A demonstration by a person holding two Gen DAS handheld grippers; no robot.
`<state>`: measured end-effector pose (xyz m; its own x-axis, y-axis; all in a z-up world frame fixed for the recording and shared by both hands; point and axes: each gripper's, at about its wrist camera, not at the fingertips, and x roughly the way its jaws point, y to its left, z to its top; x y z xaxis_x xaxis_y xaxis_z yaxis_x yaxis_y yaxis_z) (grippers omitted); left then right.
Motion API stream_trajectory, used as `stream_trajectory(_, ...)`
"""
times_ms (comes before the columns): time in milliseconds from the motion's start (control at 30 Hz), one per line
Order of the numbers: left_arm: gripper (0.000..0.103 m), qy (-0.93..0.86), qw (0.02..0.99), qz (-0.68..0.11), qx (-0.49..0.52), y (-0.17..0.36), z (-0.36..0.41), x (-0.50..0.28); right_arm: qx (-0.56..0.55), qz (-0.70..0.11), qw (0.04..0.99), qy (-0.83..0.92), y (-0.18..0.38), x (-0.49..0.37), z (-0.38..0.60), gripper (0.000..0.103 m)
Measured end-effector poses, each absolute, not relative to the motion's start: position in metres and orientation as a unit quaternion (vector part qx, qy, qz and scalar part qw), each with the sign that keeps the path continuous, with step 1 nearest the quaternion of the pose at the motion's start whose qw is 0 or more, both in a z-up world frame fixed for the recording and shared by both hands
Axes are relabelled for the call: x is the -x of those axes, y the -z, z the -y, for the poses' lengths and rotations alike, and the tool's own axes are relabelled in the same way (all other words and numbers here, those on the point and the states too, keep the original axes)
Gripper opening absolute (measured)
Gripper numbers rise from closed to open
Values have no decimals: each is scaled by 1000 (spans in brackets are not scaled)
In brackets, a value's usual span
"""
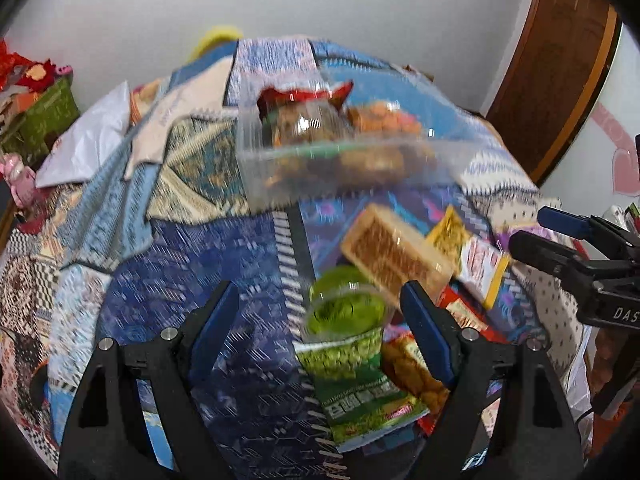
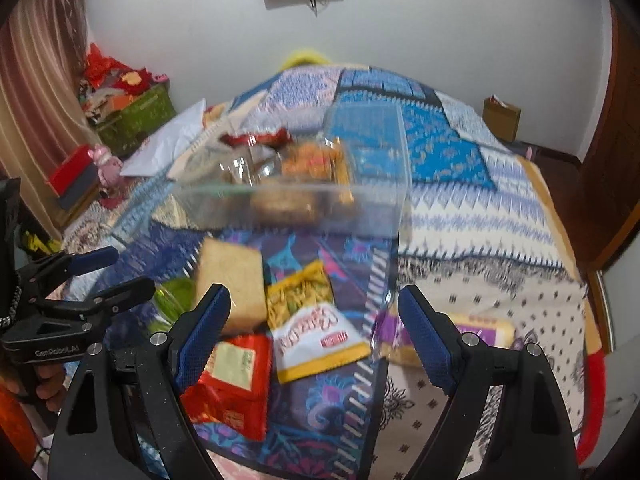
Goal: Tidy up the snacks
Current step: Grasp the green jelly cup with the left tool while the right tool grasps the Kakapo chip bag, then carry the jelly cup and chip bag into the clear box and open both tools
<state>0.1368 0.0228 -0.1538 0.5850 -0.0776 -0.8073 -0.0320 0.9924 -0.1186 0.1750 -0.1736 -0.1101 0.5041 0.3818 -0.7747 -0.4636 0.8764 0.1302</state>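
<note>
Left gripper [image 1: 320, 312]: jaws spread wide, nothing between the pads, hovering over the green peas cup [image 1: 344, 328].
Green peas cup: standing on the bed [image 1: 200, 280] between the left jaws but not touched by either (blurry, so can't read the lid), with a green packet [image 1: 368, 404] lying just in front of it.
Clear bin [image 2: 288, 196]: see-through plastic tub further up the bed, already holding a red-topped bag [image 2: 256, 138] and some orange snacks [image 2: 316, 160].
Wafer pack [image 2: 236, 280]: tan block lying just below the bin, next to the peas cup.
Loose packets: a yellow bag [image 2: 300, 292], a white-and-yellow pouch [image 2: 320, 340] and a red pouch [image 2: 232, 380] piled together near the wafer pack.
Right gripper [image 2: 316, 320]: jaws also wide apart and holding nothing, over the packet pile.
Yellow pack [image 2: 484, 332]: lying by itself to the right, partly hidden behind the right jaw.
</note>
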Motion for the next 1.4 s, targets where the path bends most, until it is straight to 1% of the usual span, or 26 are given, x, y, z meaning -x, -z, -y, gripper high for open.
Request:
stream_trajectory(267,83,32,868,-488,78,182,-14,-145,59,-472,843,-249,145,-176,169,84)
stream_trajectory(433,83,18,871,-486,63,192,-12,-153,73,-475,840,-251,152,-181,163,84)
stream_trajectory(533,83,16,869,-488,80,196,-16,-158,90,-473,840,-251,155,-181,158,84)
stream_trajectory(567,80,16,870,-486,84,197,-18,-158,95,-473,839,-251,156,-182,155,84)
stream_trajectory(633,72,18,873,-479,90,196,-18,-159,109,-473,837,-252,159,-183,151,84)
stream_trajectory(700,60,24,874,-476,93,196,-18,-158,94,-483,827,-271,161,-186,150,74)
stream_trajectory(733,60,26,874,-477,94,195,-18,-157,81,-493,820,-279,164,-189,151,69)
stream_trajectory(800,60,28,875,-473,99,193,-20,-156,79,-489,824,-275,163,-191,152,61)
stream_trajectory(833,60,28,876,-472,101,193,-21,-156,82,-488,826,-269,163,-192,154,54)
stream_trajectory(1033,59,20,882,-457,113,184,-32,-150,74,-483,830,-269,159,-187,161,50)
stream_trajectory(1233,59,15,895,-430,114,163,-40,-143,51,-476,836,-268,150,-186,168,50)
stream_trajectory(1400,59,13,906,-408,117,144,-45,-142,40,-454,850,-264,130,-186,170,49)
